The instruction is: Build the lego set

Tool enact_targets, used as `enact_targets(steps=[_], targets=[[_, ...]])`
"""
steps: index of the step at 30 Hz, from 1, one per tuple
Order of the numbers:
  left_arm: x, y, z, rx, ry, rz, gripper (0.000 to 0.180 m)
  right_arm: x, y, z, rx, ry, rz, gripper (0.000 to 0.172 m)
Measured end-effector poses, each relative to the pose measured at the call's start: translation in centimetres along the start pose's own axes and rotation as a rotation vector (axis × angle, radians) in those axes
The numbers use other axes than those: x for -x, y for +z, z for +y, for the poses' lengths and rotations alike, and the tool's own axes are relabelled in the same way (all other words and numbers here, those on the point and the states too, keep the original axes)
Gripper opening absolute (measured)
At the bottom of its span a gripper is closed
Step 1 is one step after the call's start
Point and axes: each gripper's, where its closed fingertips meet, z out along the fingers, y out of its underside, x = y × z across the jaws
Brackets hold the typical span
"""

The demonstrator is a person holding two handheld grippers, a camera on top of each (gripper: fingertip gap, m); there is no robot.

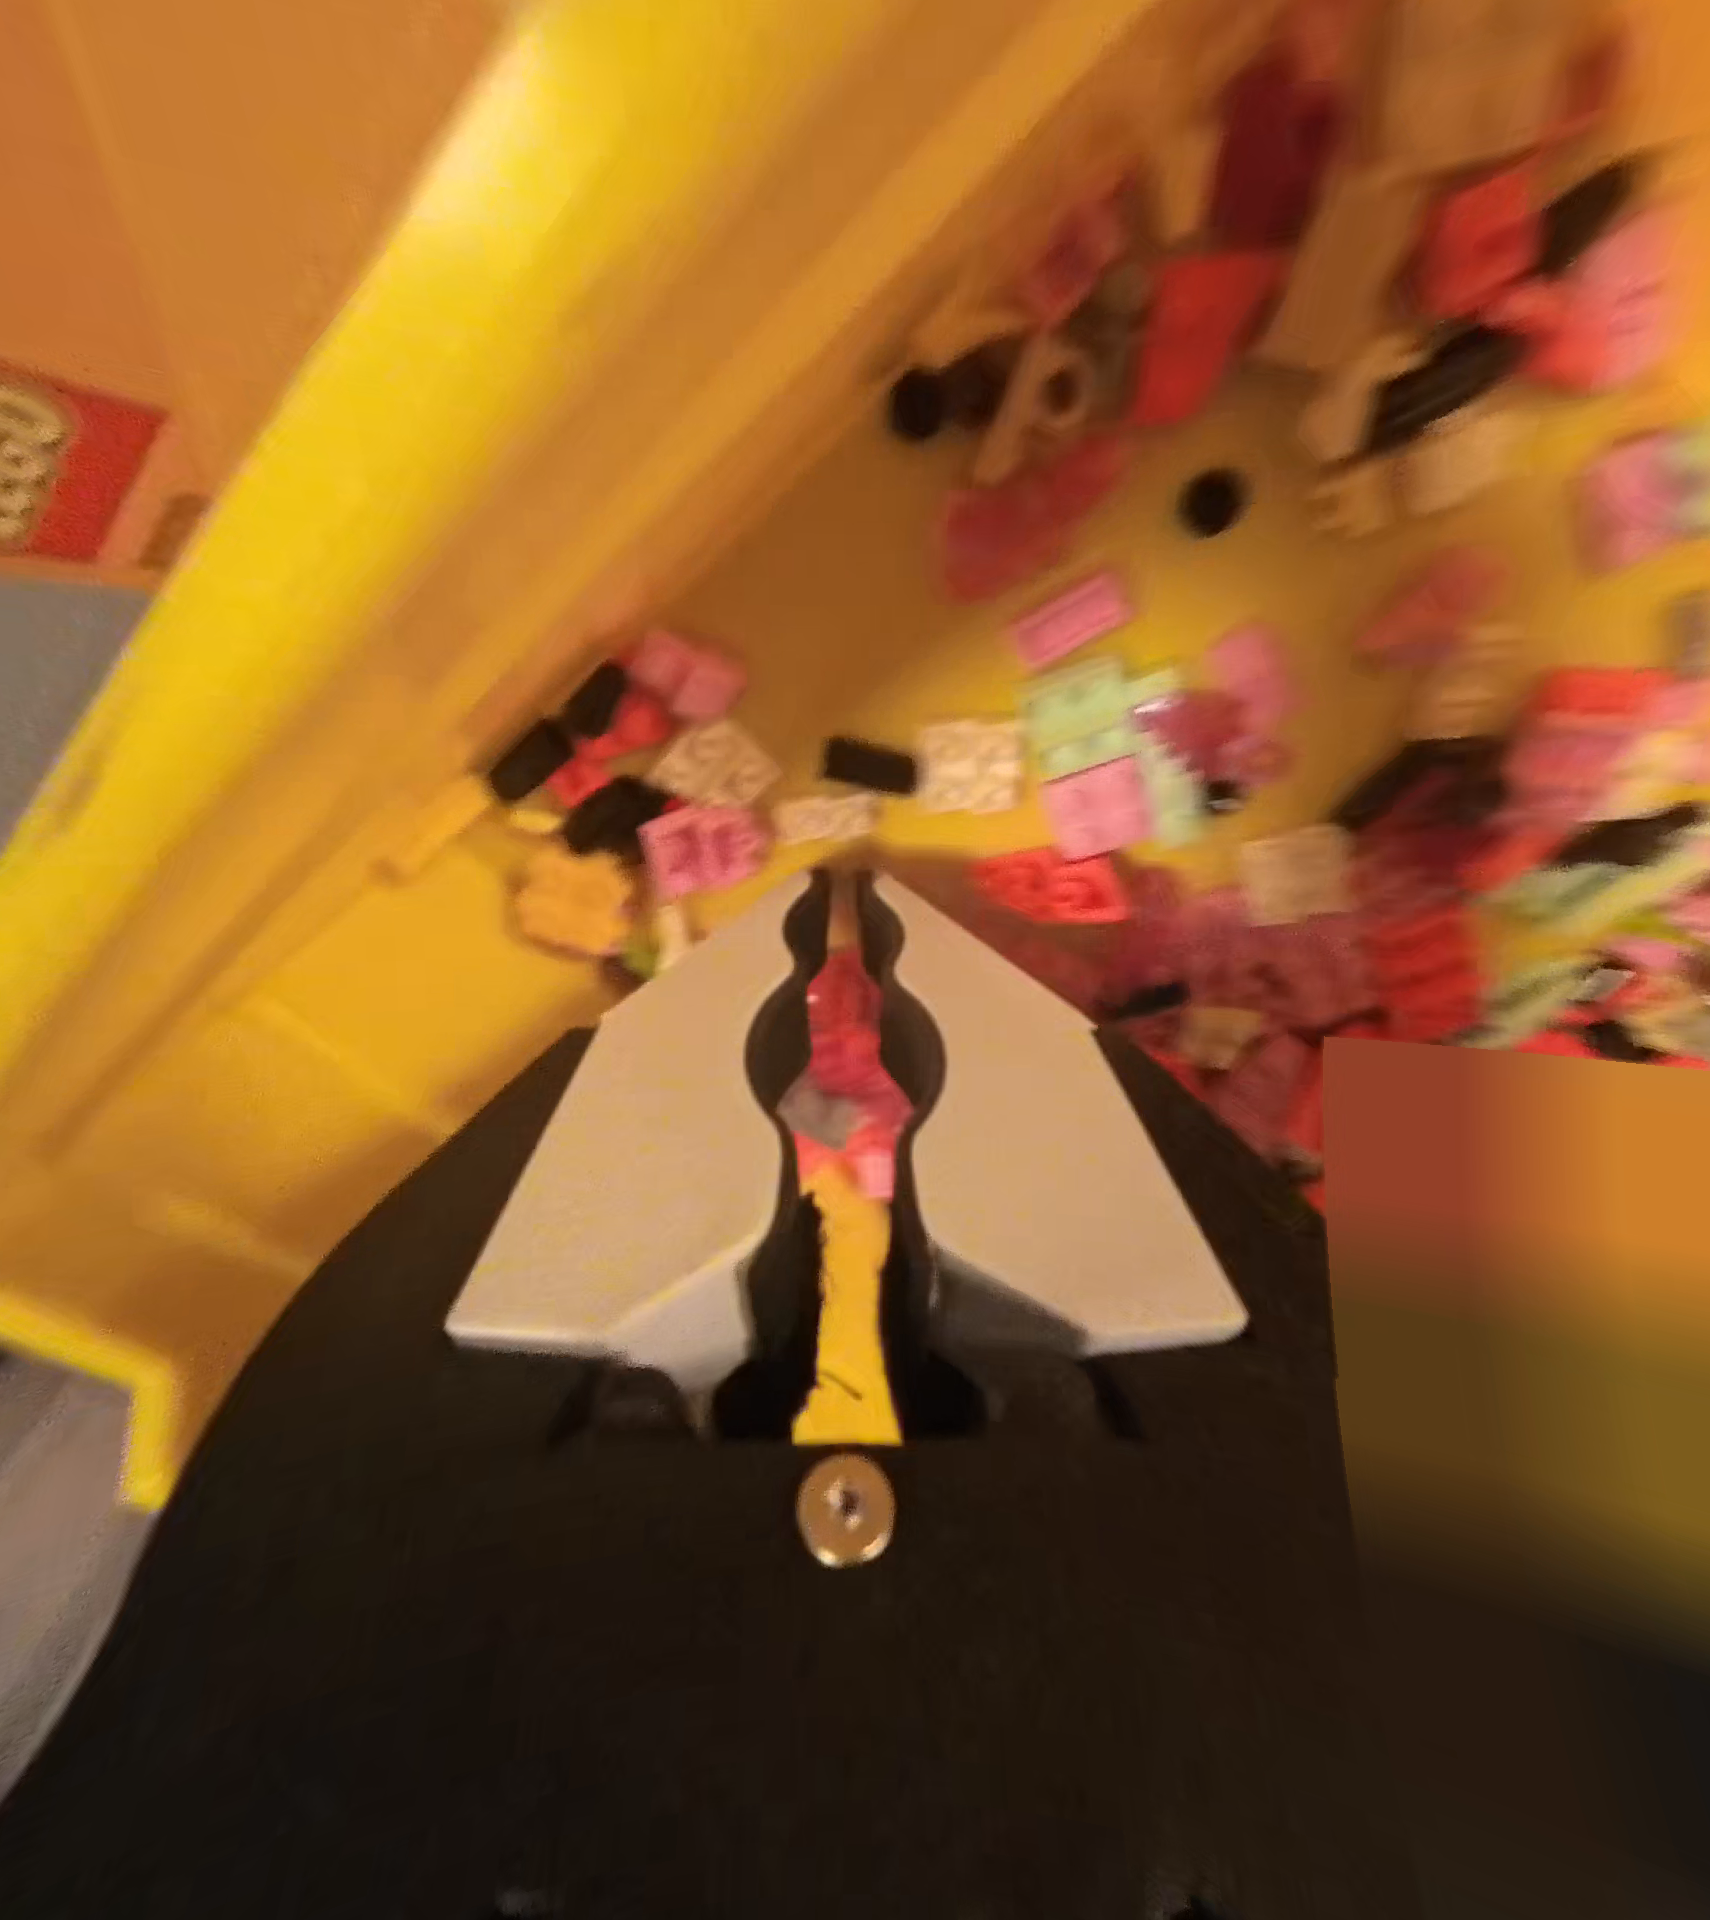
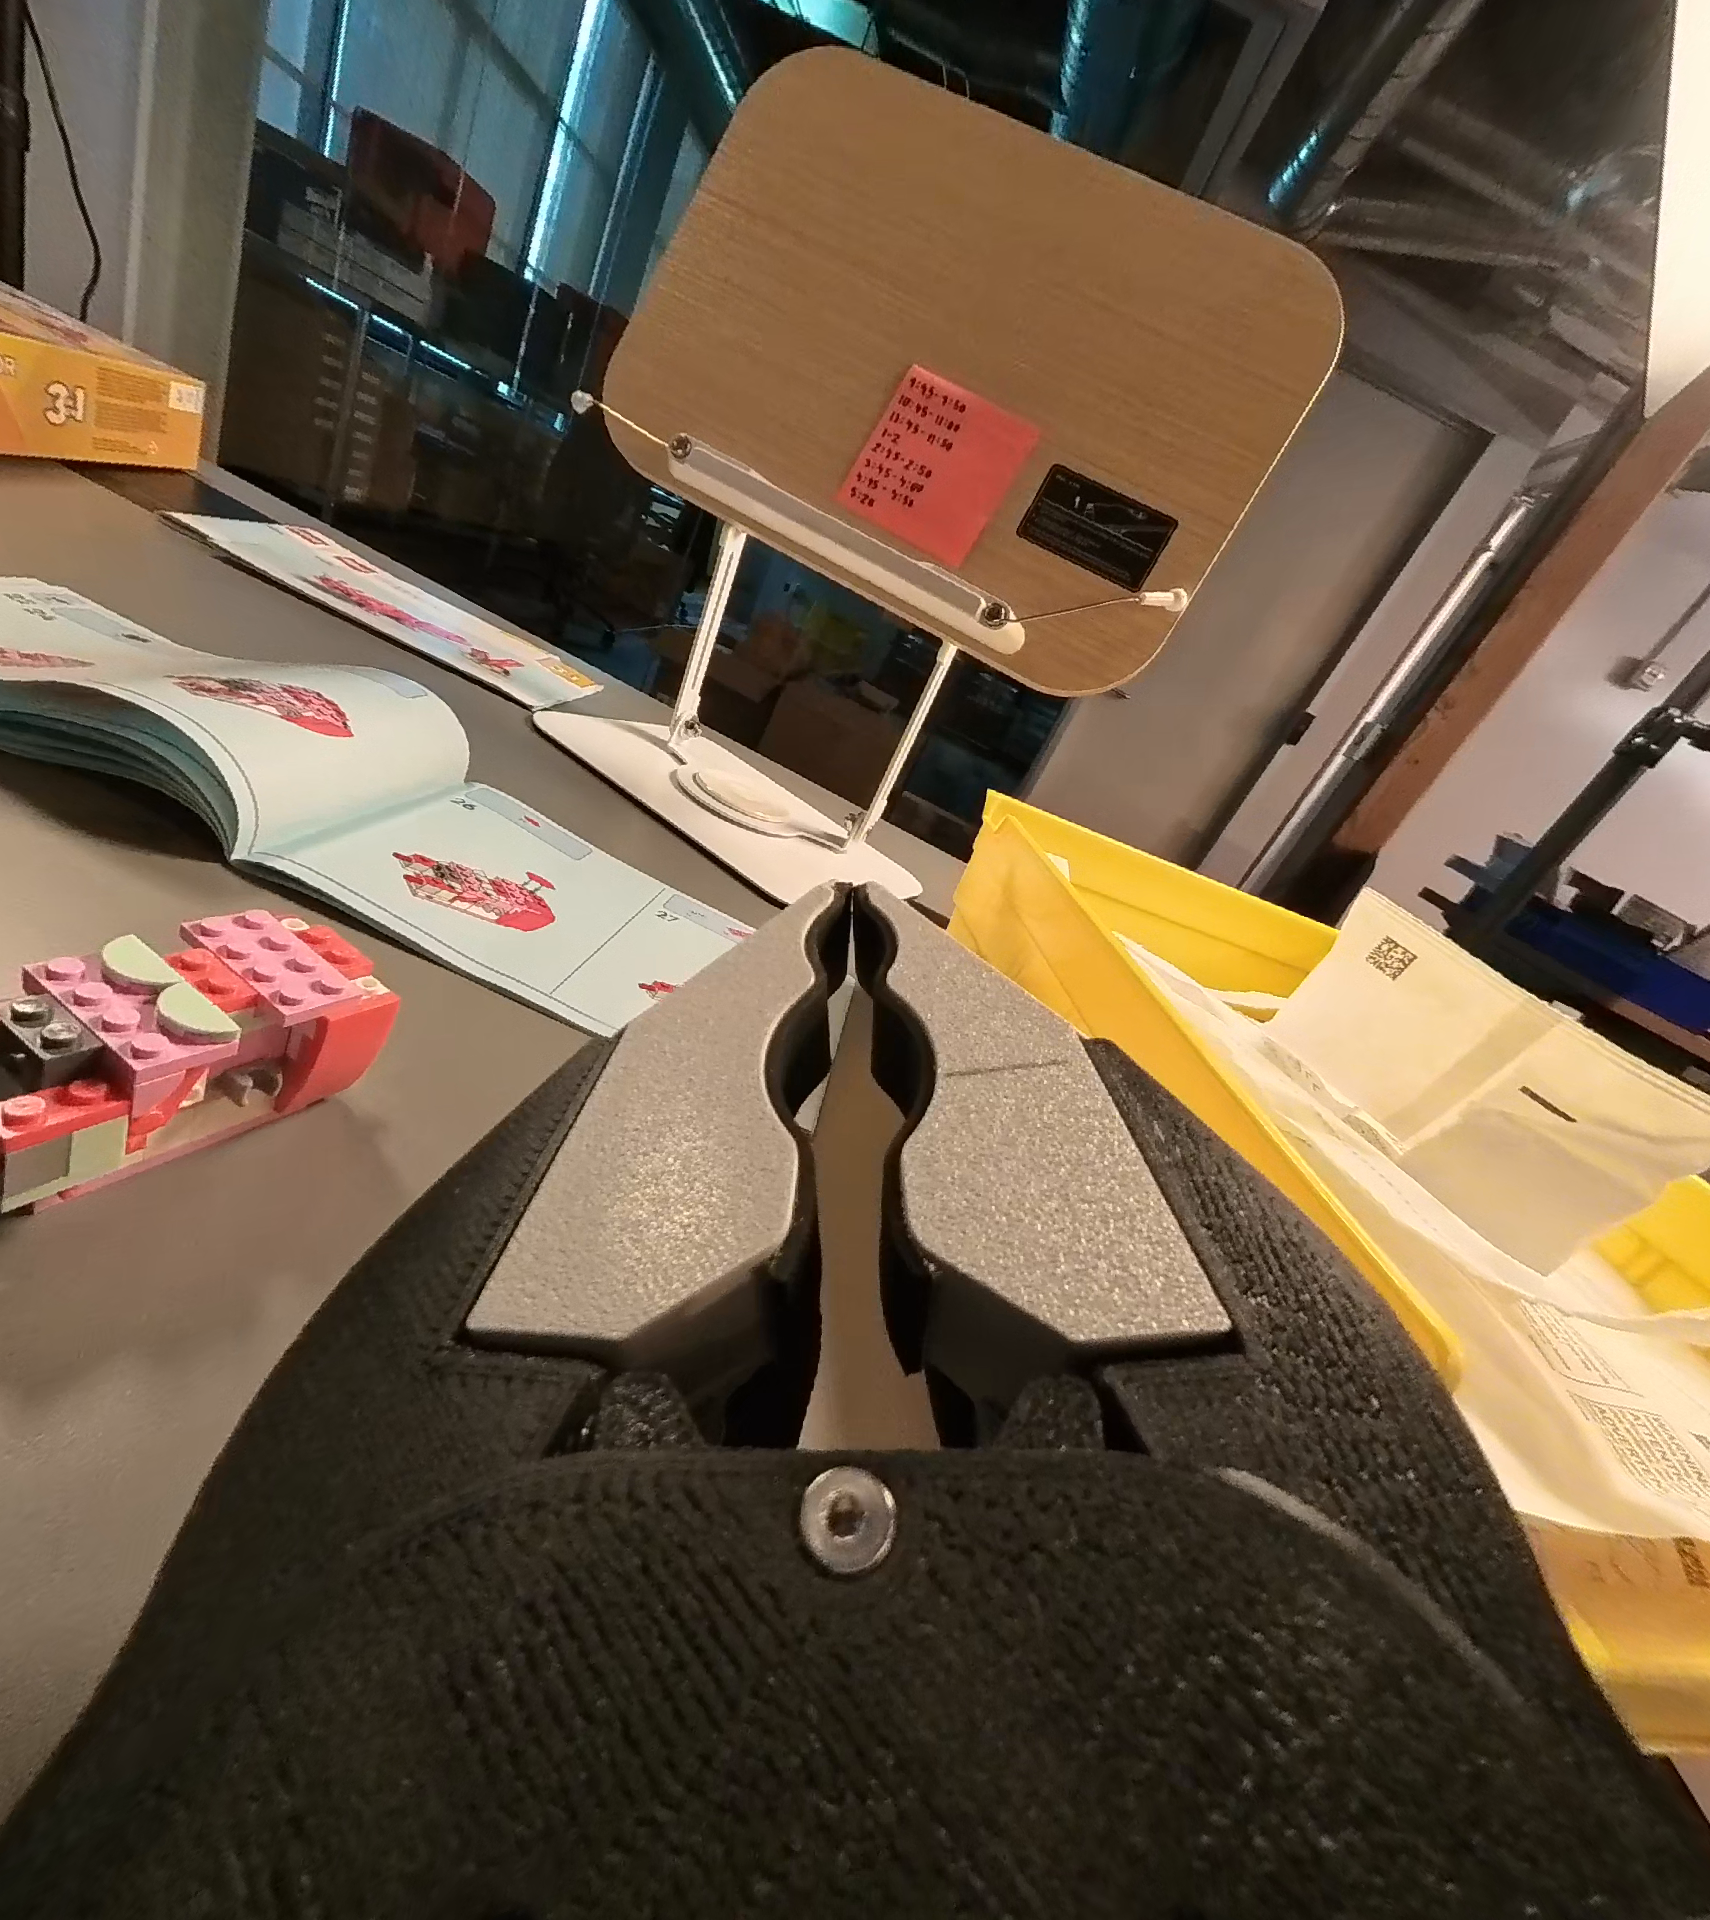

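My left gripper (image 1: 843,902) is down inside a yellow bin (image 1: 363,520), just above a heap of loose bricks; the view is blurred by motion. Its fingers are closed to a narrow slit, with a thin pale piece (image 1: 843,920) pinched between the tips. A pink brick (image 1: 700,847), a white brick (image 1: 970,764) and a red brick (image 1: 1048,888) lie closest to the tips. My right gripper (image 2: 849,896) hovers over the dark table (image 2: 155,1403), its tips touching and nothing between them. A partly built pink and red brick model (image 2: 144,1039) lies to its left.
An open instruction booklet (image 2: 311,769) lies behind the model, with a second booklet and an orange box (image 2: 30,384) farther back. A wooden book stand (image 2: 965,416) stands ahead. At the right, a yellow bin (image 2: 1142,935) holds paper bags (image 2: 1453,1091). Left tips to right tips: about 60 cm.
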Motion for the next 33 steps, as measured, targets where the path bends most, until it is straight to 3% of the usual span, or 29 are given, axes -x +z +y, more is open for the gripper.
enact_targets(steps=[1,3,5,8,11,15,20,25,33], targets=[[-1.0,-0.3,-0.5,-0.039,-0.013,0.068,0.006,0.0,0.0,0.0,0.000,0.001,-0.001,0.000],[-0.9,-0.9,-0.8,-0.076,-0.031,0.067,0.012,0.0,0.0,0.0,-0.001,0.002,-0.003,0.000],[-0.4,-1.2,-0.3,-0.057,-0.037,0.030,0.015,0.1,0.0,0.0,-0.001,0.003,-0.005,0.000],[-2.3,-1.5,0.5,-0.037,-0.010,0.119,0.029,0.1,0.0,0.0,-0.001,0.004,-0.009,0.000],[-4.5,-2.1,0.5,-0.078,0.082,0.199,0.060,0.2,0.0,0.0,-0.001,0.002,-0.011,0.000],[-7.8,-2.7,-0.3,-0.204,0.365,0.213,0.099,0.2,0.0,0.0,-0.001,0.002,-0.013,0.000],[-9.8,-2.1,-1.0,-0.247,0.526,0.135,0.091,0.2,0.0,0.0,0.000,0.000,-0.012,0.000],[-9.5,-1.5,-2.1,-0.267,0.629,0.022,0.061,0.1,0.0,0.0,-0.001,0.001,-0.010,0.000],[-4.9,-1.6,-2.7,-0.251,0.511,-0.197,0.048,0.1,0.0,0.0,-0.001,0.002,-0.011,0.000]])
